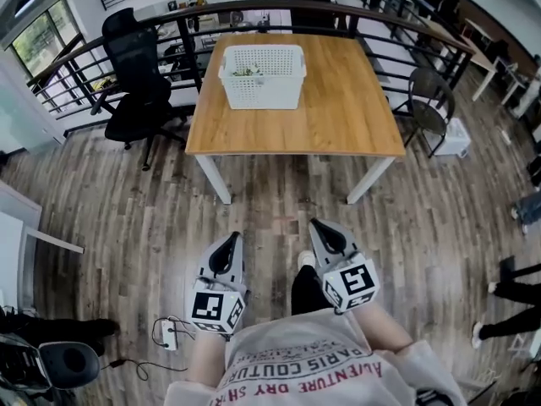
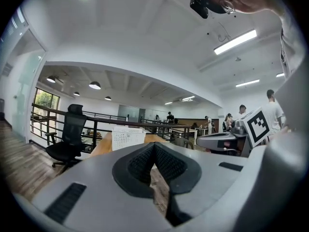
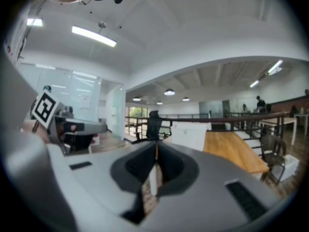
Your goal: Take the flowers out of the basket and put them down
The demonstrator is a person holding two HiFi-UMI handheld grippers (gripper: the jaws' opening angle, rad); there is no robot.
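A white perforated basket point(image 1: 262, 75) stands at the far end of a wooden table point(image 1: 338, 117). A bit of green, the flowers point(image 1: 245, 72), shows inside it. Both grippers hang low by the person's body over the floor, well short of the table. My left gripper point(image 1: 232, 238) and right gripper point(image 1: 318, 225) point toward the table, both shut and empty. In the left gripper view the basket point(image 2: 128, 137) sits far ahead beyond the shut left gripper point(image 2: 154, 146). The right gripper view shows the basket point(image 3: 190, 135) past the shut right gripper point(image 3: 156, 148).
A black office chair point(image 1: 135, 74) stands left of the table, and a dark chair point(image 1: 428, 100) to its right. A dark railing point(image 1: 380, 15) curves behind the table. A power strip point(image 1: 169, 335) lies on the wood floor near my left side. People stand at the right edge point(image 1: 520, 290).
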